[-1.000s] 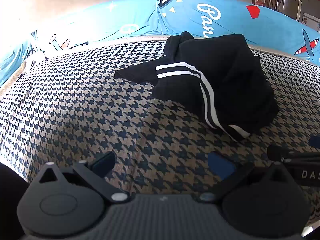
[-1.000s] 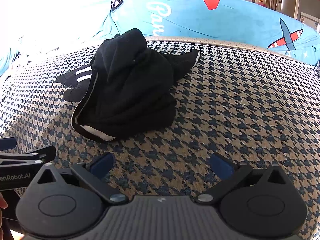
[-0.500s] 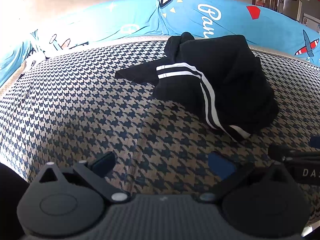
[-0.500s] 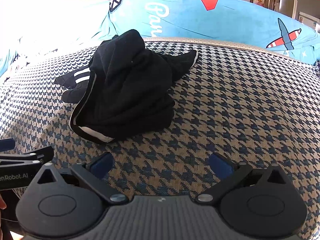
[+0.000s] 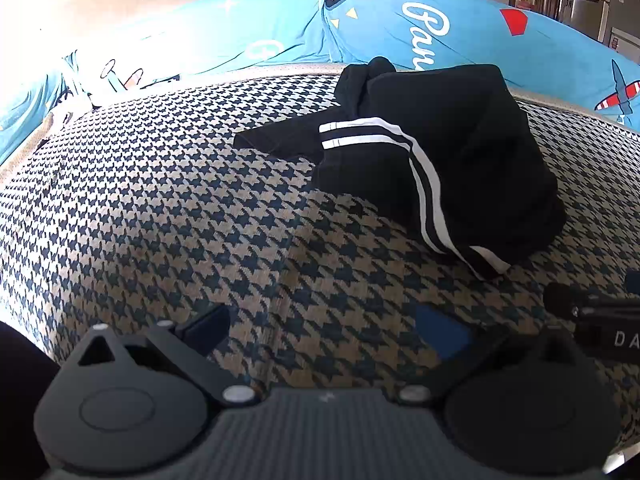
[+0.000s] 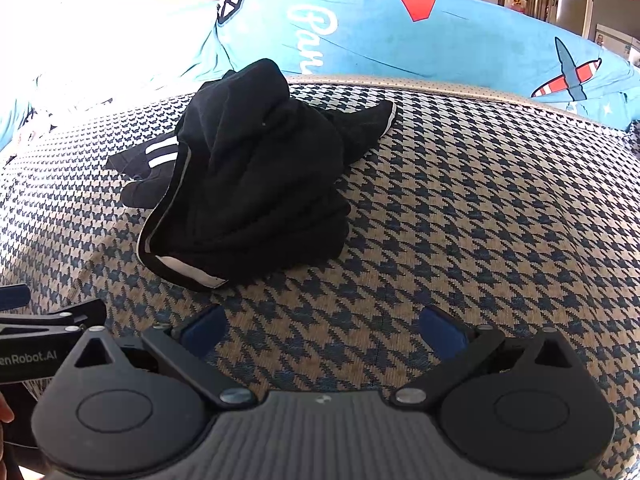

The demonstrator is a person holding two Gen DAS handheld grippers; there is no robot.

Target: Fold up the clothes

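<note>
A crumpled black garment [image 5: 448,160] with two white stripes lies in a heap on the houndstooth cover [image 5: 160,220] (a blue printed cushion [image 5: 400,32] runs along behind it). The left tool [image 5: 324,328] hovers near its left side, jaws spread wide and empty. The right tool [image 6: 324,328], likewise released, sits just before the garment's striped hem.

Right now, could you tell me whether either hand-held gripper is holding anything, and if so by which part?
Nothing is held. The left hand-held gripper and right hand-held gripper are both open, short of the crumpled black garment.
</note>
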